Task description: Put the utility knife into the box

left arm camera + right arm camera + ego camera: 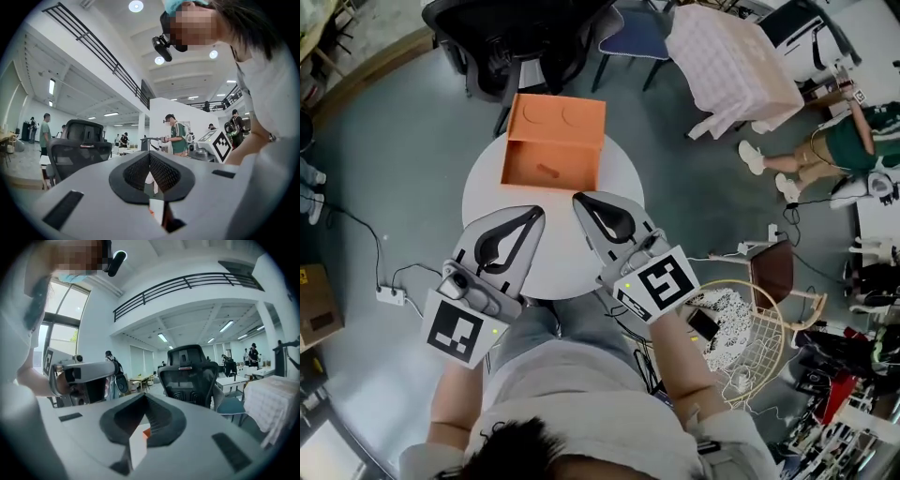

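My left claw [534, 215] is closed, its tips pressed together with nothing between them, and it hangs over the near side of the round white worktop [487, 192]. My right claw [580, 200] is just beside it, closed and empty in the same way, with its tips pointing toward the open orange box [572, 164] at the far side of the worktop. The small orange knife [547, 170] lies on the floor of that box, apart from both claws, and the lid stands open behind it.
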The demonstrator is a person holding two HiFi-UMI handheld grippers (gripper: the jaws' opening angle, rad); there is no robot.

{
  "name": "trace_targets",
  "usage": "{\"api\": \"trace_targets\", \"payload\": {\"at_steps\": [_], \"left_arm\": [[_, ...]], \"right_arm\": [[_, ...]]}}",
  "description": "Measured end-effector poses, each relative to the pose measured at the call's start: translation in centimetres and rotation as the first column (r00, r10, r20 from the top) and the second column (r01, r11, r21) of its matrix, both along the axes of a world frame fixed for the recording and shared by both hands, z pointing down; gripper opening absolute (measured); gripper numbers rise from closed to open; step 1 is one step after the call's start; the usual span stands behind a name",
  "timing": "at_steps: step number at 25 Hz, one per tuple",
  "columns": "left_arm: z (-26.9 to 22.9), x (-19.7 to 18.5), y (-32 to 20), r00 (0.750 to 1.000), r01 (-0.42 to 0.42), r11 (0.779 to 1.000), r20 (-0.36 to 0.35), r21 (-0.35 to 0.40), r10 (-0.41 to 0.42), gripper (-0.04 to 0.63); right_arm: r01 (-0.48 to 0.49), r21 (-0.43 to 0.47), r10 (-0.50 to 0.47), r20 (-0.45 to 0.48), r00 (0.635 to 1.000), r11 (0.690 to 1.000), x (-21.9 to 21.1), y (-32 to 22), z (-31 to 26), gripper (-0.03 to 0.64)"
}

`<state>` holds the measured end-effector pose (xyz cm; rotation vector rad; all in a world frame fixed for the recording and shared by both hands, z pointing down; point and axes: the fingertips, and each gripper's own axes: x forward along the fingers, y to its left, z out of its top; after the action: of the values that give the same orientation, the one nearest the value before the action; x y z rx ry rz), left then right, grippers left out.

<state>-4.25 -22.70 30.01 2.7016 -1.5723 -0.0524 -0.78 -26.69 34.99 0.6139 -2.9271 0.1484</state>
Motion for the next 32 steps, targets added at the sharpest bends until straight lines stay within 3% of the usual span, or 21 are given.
{"api": "trace_targets", "payload": {"at_steps": [20,32], "left_arm": [[-1.6,4.3,6.3,0.987,-0.16,0.987,0.041,0.035,0.158,0.009],[-2.1,3.9,7.3,0.986,-0.164,0.985,0.046,0.048,0.162,0.009]], "right_arm": [[-0.139,0.112,0.125,0.118,0.985,0.984,4.0,9.3,-6.3,0.008],[-0.121,0.135,0.101,0.148,0.984,0.983,3.2,10.8,-7.8,0.008]]}}
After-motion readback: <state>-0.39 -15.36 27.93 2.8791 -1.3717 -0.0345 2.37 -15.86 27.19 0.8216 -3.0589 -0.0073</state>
